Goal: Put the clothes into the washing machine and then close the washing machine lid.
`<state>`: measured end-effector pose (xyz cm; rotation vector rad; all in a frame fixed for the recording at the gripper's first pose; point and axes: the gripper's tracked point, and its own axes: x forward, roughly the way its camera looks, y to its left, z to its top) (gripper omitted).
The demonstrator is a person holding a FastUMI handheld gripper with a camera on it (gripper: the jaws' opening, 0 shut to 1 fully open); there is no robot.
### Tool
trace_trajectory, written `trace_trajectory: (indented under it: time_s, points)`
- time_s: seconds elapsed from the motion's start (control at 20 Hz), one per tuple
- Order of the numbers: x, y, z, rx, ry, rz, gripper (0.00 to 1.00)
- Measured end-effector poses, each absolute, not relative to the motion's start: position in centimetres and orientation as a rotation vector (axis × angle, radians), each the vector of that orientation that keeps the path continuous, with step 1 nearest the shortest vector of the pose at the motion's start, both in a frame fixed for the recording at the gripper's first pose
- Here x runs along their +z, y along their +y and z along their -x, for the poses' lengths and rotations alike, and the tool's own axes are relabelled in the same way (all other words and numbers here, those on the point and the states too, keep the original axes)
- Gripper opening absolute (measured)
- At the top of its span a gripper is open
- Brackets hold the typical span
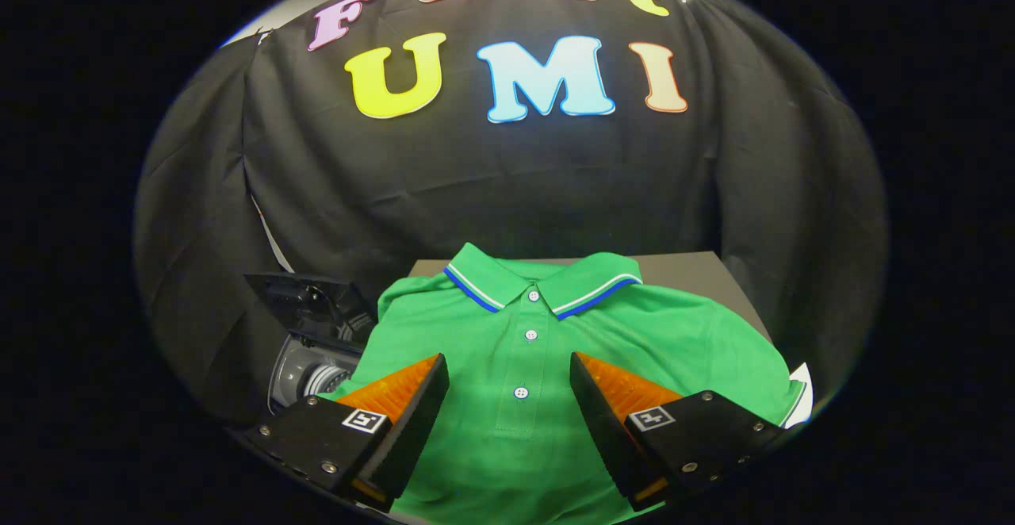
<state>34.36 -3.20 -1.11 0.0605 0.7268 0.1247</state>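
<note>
A green polo shirt (pixel 555 342) with a striped collar and white buttons lies spread flat on a dark table (pixel 698 265). My gripper (pixel 507 370) hovers over the shirt's front, open, its two fingers standing to either side of the button placket with only cloth below them. To the left of the table sits the washing machine (pixel 313 350), its grey drum opening facing up and its dark lid raised behind it.
The booth's black cloth wall stands close behind the table and wraps around both sides. A white edge (pixel 802 394) pokes out under the shirt's right sleeve.
</note>
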Motion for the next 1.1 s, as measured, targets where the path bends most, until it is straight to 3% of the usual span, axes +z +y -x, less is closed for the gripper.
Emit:
trace_trajectory:
  time_s: [0.4, 0.6, 0.7, 0.85, 1.1]
  points:
    - [-2.7, -2.9, -33.7, 0.175, 0.778, 0.047, 0.92]
    - [-2.5, -2.7, -33.6, 0.154, 0.779, 0.030, 0.77]
    - [-2.5, -2.4, -33.6, 0.166, 0.789, 0.022, 0.62]
    - [-2.3, -1.7, -33.7, 0.172, 0.767, -0.005, 0.16]
    - [-1.4, -0.8, -33.6, 0.154, 0.737, -0.104, 0.00]
